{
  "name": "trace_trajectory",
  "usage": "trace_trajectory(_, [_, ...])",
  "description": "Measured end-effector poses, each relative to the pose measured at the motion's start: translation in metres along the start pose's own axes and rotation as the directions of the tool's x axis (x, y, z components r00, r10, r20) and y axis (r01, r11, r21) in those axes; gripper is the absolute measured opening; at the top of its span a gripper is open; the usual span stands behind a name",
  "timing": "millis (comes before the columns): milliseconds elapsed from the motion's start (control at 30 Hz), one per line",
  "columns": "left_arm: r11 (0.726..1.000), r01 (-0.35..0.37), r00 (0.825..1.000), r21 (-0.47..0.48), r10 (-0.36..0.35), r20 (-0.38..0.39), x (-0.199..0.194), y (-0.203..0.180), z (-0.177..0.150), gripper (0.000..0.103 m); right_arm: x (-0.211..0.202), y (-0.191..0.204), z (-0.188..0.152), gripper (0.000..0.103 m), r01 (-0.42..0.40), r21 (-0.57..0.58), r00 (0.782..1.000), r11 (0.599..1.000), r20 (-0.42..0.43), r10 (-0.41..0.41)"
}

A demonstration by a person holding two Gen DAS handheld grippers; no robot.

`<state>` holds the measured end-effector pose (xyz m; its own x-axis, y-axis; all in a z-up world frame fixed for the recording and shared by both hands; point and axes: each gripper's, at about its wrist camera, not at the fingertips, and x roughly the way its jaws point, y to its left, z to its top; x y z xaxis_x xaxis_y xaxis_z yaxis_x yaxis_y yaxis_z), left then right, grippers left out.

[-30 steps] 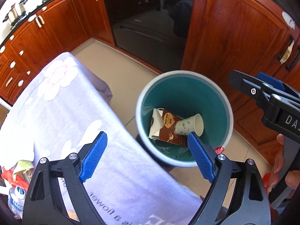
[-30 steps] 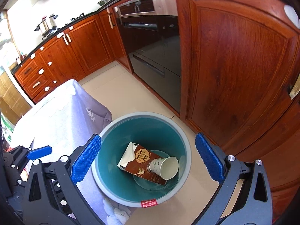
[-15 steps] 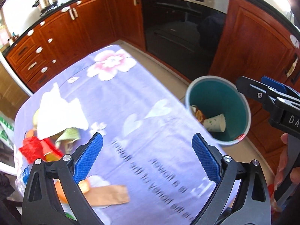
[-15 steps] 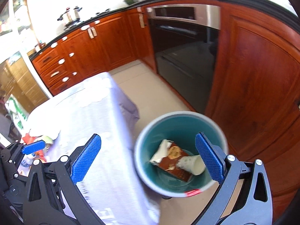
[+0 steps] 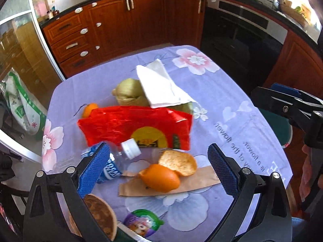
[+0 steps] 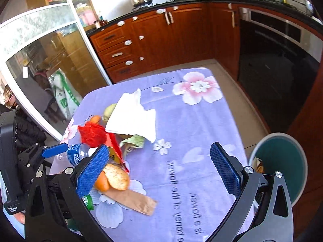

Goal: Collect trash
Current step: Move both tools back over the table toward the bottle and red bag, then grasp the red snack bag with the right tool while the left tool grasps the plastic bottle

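Note:
Trash lies on the lilac flowered tablecloth (image 5: 232, 92): a red plastic bag (image 5: 129, 125), a white napkin (image 5: 161, 86) over corn husks (image 5: 129, 92), orange peel (image 5: 163, 175) on a brown paper sleeve (image 5: 193, 181), and a plastic bottle (image 5: 115, 163) with a white cap. My left gripper (image 5: 157, 165) hangs open above the peel, holding nothing. My right gripper (image 6: 159, 167) is open too, over the cloth right of the peel (image 6: 115, 177). The teal bin (image 6: 282, 161) stands on the floor at the table's right, with some trash inside.
A brown bowl (image 5: 101, 217) and a purple-lidded cup (image 5: 141, 221) sit at the near table edge. Wooden cabinets (image 5: 129, 24) and a black oven (image 5: 242, 38) line the far wall. A glass door (image 6: 40, 60) is to the left.
Both grippers swung left from above the bin to over the table. The trash pile has come into view and the bin has slid to the right edge.

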<state>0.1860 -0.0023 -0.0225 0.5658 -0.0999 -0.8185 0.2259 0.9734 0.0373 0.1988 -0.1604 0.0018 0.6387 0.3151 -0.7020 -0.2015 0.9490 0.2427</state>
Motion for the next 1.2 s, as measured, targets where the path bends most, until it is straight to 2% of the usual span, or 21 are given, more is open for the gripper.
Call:
trace_trajectory(133, [0.999, -0.025, 1.0, -0.031, 0.025, -0.007, 0.0, 0.035, -0.005, 0.098, 0.026, 0.034, 0.005, 0.095, -0.053, -0.044, 0.998, 0.998, -0.047, 0.051])
trace_trajectory(200, [0.998, -0.032, 0.999, -0.05, 0.032, -0.002, 0.0, 0.053, -0.008, 0.098, 0.038, 0.049, 0.008, 0.086, -0.069, -0.08, 0.995, 0.994, -0.075, 0.063])
trace_trajectory(400, [0.995, -0.042, 0.999, -0.093, 0.039, -0.031, 0.011, 0.096, -0.017, 0.098, 0.081, 0.074, 0.012, 0.067, -0.099, -0.168, 0.982, 0.981, -0.177, 0.069])
trace_trajectory(667, [0.998, -0.025, 0.999, -0.062, 0.022, -0.047, 0.02, 0.117, -0.026, 0.098, 0.115, 0.089, 0.004, 0.062, -0.102, -0.235, 0.967, 0.967, -0.253, 0.041])
trace_trajectory(733, [0.999, -0.019, 0.999, -0.044, 0.017, -0.05, 0.021, 0.123, -0.028, 0.098, 0.121, 0.091, 0.001, 0.055, -0.107, -0.244, 0.96, 0.964, -0.276, 0.036])
trace_trajectory(800, [0.999, -0.012, 0.999, -0.029, 0.011, -0.053, 0.022, 0.129, -0.032, 0.098, 0.126, 0.093, -0.003, 0.039, -0.112, -0.245, 0.954, 0.963, -0.296, 0.036])
trace_trajectory(933, [0.999, 0.027, 0.997, -0.028, -0.029, -0.076, 0.028, 0.141, -0.043, 0.098, 0.134, 0.097, -0.011, 0.02, -0.114, -0.252, 0.943, 0.961, -0.332, 0.025])
trace_trajectory(1000, [0.999, 0.039, 0.996, -0.024, -0.041, -0.085, 0.031, 0.145, -0.048, 0.098, 0.133, 0.1, -0.014, 0.011, -0.104, -0.264, 0.945, 0.959, -0.327, 0.012])
trace_trajectory(1067, [0.998, 0.051, 0.995, -0.02, -0.053, -0.089, 0.033, 0.147, -0.051, 0.098, 0.128, 0.102, -0.014, 0.006, -0.086, -0.269, 0.948, 0.959, -0.318, -0.004])
trace_trajectory(1200, [0.997, 0.08, 0.993, -0.009, -0.081, -0.091, 0.035, 0.152, -0.055, 0.098, 0.111, 0.103, -0.008, 0.005, -0.065, -0.242, 0.96, 0.968, -0.28, -0.006])
